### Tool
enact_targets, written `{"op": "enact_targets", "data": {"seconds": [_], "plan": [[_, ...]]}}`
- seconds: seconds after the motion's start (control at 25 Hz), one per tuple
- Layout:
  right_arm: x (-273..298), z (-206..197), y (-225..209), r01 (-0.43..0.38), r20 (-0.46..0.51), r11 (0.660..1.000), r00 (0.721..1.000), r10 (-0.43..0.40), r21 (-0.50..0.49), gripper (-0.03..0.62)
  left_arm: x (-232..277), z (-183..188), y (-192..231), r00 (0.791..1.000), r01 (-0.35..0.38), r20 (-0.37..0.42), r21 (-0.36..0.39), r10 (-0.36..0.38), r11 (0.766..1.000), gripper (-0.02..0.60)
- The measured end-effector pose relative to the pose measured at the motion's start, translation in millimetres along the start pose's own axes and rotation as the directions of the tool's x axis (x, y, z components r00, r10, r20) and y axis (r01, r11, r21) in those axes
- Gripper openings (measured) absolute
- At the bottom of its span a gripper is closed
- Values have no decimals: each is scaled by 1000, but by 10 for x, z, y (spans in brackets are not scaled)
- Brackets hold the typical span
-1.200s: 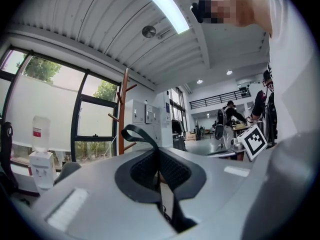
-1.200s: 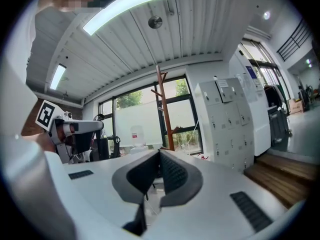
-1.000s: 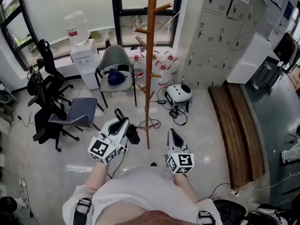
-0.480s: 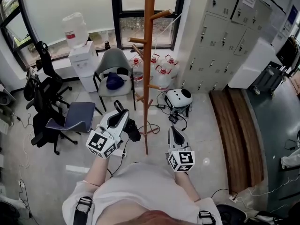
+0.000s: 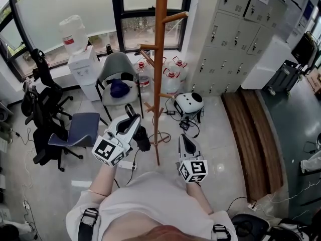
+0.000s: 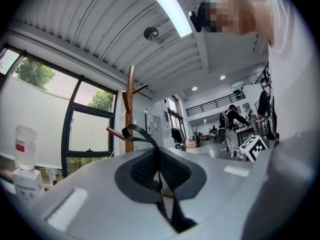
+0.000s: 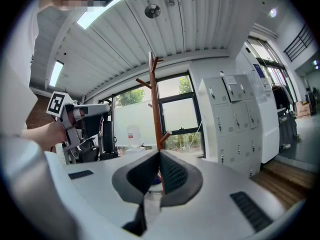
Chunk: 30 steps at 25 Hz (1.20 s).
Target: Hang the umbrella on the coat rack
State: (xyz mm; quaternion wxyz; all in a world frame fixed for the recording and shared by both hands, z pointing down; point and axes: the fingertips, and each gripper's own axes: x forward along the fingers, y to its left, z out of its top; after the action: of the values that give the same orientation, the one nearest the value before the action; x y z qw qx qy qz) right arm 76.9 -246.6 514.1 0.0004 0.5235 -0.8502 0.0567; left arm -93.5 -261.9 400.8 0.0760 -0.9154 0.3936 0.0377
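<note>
Head view, lower middle: left gripper (image 5: pixel 132 117) level, jaws pinching the umbrella (image 5: pixel 143 139) strap (image 6: pixel 138 131); right gripper (image 5: pixel 184 137) jaws pressed together, empty.

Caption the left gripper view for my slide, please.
Left gripper shut on the umbrella strap, with the wooden coat rack standing beyond it by the window.

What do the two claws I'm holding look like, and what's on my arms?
Both the left claw and right claw have light grey shells tapering to black ribbed pads. Each carries a white cube with black square markers at its rear. The person wears a white short-sleeved shirt.
</note>
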Motion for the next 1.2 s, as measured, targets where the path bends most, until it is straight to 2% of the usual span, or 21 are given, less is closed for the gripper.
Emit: {"op": "enact_targets", "data": {"seconds": [0.32,0.48,0.68,1.2], "plan": [[45,-85,20,25,-12,1000,1000,-25,2,8,92,113,161,999,35,23,9,-36,999,9],[94,-70,8,30,-12,1000,999,-30,4,8,197,312,263,996,64,67,1,-64,998,9],[117,-125,-39,43,-20,999,999,-43,21,8,338,587,364,992,81,97,57,-86,995,9],[67,-208,-126,67,-37,997,997,-66,32,8,735,1039,537,981,158,101,93,-167,983,9]]}}
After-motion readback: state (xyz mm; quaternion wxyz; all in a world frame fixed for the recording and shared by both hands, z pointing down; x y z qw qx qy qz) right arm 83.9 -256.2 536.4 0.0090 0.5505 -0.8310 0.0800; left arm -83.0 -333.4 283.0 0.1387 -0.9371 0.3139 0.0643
